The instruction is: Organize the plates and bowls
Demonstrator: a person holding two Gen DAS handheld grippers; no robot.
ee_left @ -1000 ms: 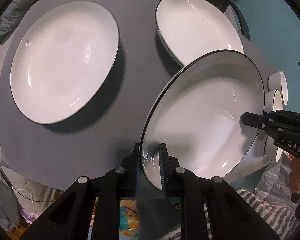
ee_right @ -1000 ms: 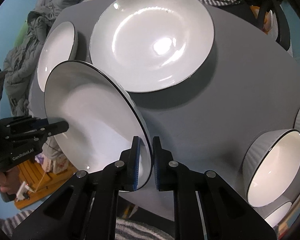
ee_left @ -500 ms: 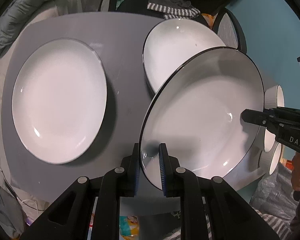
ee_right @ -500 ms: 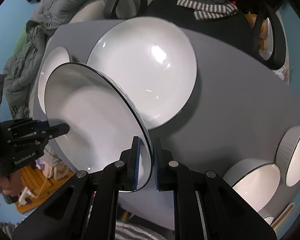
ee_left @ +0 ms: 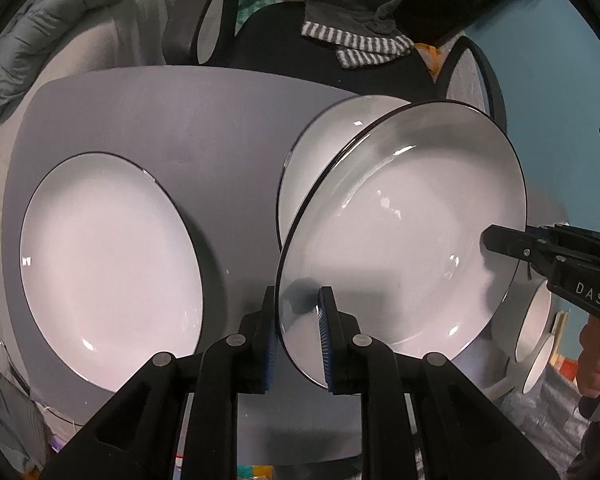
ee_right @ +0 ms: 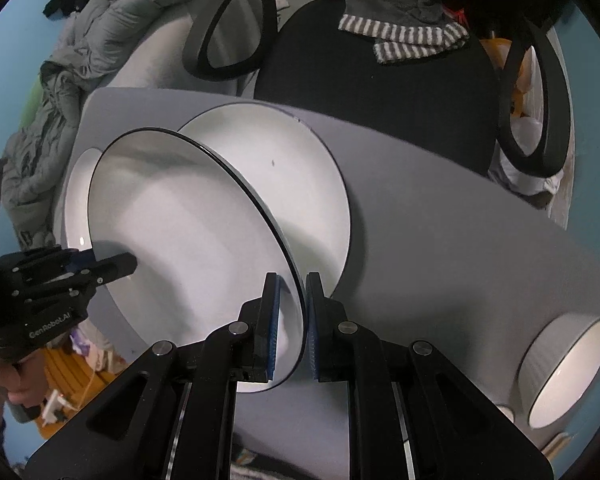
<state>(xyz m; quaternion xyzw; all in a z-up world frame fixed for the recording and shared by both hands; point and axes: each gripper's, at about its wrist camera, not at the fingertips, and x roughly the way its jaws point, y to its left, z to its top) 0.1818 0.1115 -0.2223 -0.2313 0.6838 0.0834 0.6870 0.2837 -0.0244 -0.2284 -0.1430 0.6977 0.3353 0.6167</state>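
Left wrist view shows my left gripper (ee_left: 298, 332) closed on the near rim of a white plate (ee_left: 400, 248) with a thin black edge, its blue-padded fingers (ee_left: 326, 344) pinching the lip from both faces. My right gripper (ee_right: 290, 328) clamps the opposite rim in the same way, so the plate hangs tilted between my two hands, clear of the grey bench (ee_left: 204, 120). It sits partly over a second plate (ee_right: 296, 184) lying flat on the bench, and I judge I am about to stack it there. A third plate (ee_left: 108, 268) lies flat farther to my left, apart from the other two. I judge the held plate to be stiff glazed ceramic: fairly heavy, slick under the pads, and liable to chip if its edge strikes the plate beneath, so the rim grip on two opposite sides seems the right hold, and it should be levelled before it goes down. All three plates look empty. On my right, a ribbed white bowl (ee_right: 560, 368) with a dark rim stands on the bench, also empty; a second bowl (ee_left: 538, 364) beside it shows only in part.
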